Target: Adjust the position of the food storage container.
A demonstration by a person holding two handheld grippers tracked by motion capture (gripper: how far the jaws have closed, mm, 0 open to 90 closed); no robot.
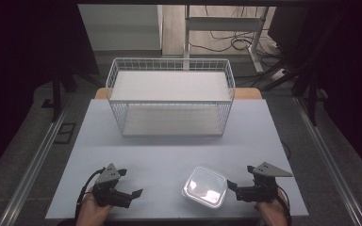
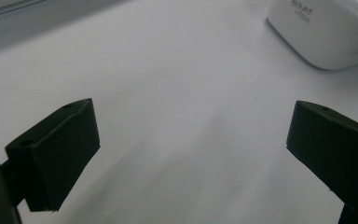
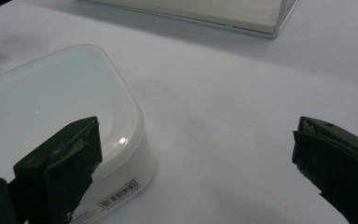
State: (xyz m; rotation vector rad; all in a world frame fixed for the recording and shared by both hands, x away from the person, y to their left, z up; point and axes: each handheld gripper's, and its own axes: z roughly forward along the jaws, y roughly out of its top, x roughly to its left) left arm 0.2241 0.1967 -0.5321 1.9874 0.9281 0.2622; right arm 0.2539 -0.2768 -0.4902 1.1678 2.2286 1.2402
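Both grippers empty, staged at the near edge of the table (image 1: 122, 141).

Left gripper (image 1: 131, 182) and right gripper (image 1: 232, 189): jaws wide. The box (image 1: 204, 187) sits by the near edge, just beside the right gripper. The basket (image 1: 169, 96) stands at the far edge. Probable step: pre-grasp; next move requires closing in on the box rim.

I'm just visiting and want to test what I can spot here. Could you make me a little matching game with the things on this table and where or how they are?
Things:
1. wire basket
2. white lidded container
3. left gripper
4. right gripper

Descriptions:
A. open, near the table's front left
B. at the far side of the table, nothing inside
C. open, just right of the container
D. lying flat between the two grippers

Pairs: 1-B, 2-D, 3-A, 4-C
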